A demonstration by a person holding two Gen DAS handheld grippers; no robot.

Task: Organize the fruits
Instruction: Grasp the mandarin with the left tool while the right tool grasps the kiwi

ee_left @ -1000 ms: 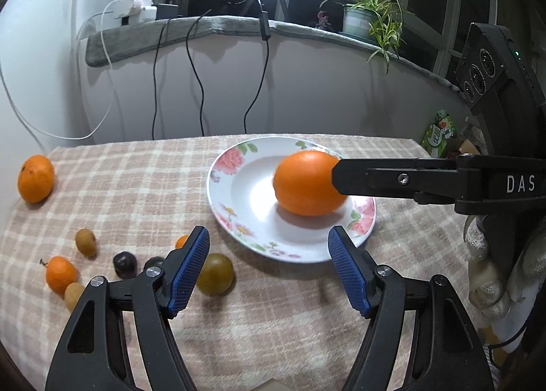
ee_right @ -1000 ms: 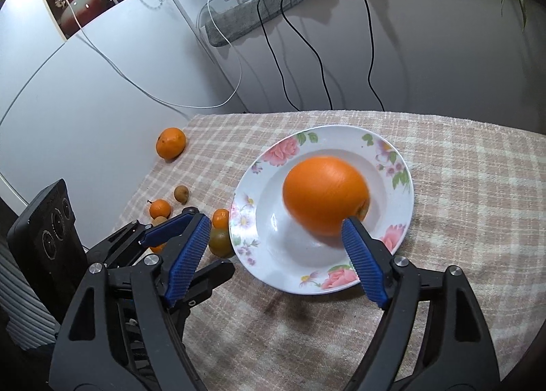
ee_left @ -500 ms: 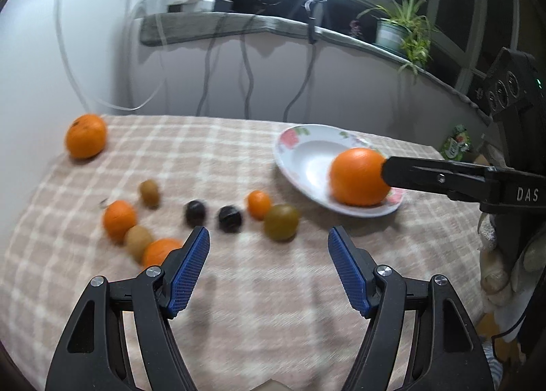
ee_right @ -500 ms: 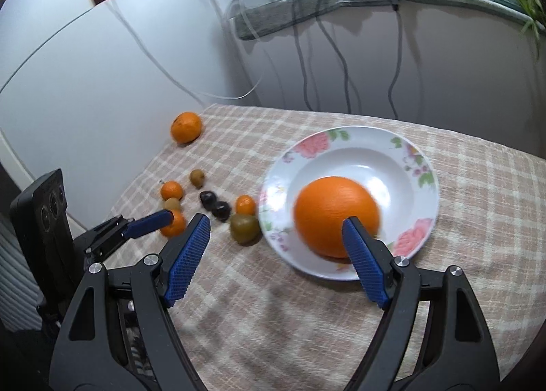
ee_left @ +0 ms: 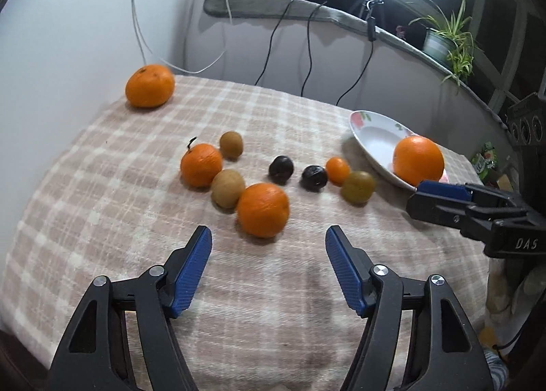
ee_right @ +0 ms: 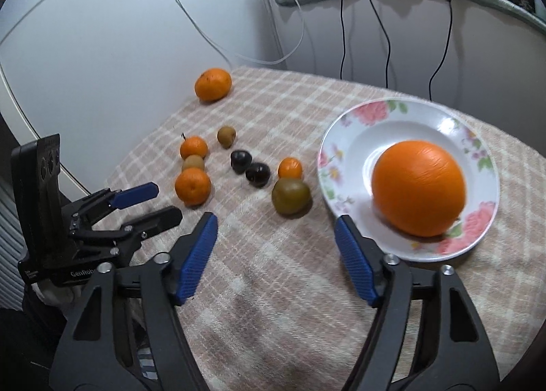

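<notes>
A large orange (ee_right: 419, 187) lies on a white flowered plate (ee_right: 351, 138) at the right; both also show in the left wrist view, the orange (ee_left: 418, 160) on the plate (ee_left: 372, 133). Several small fruits lie loose on the checked cloth: a tangerine (ee_left: 263, 209) just ahead of my left gripper (ee_left: 268, 251), another tangerine (ee_left: 201, 164), two brown fruits (ee_left: 227, 187), two dark plums (ee_left: 281, 169), a small orange one (ee_left: 337, 170) and a green one (ee_left: 358, 186). My left gripper is open and empty. My right gripper (ee_right: 275, 241) is open and empty, just before the plate.
A lone tangerine (ee_left: 150, 85) lies at the far left by the white wall. Cables hang down the back wall below a grey ledge (ee_left: 307, 12). A potted plant (ee_left: 443, 39) stands on the ledge. The table's edge drops off on the left and right.
My left gripper has swung left from the plate to face the loose fruits. My right gripper has drawn back off the large orange, which stays on the plate.
</notes>
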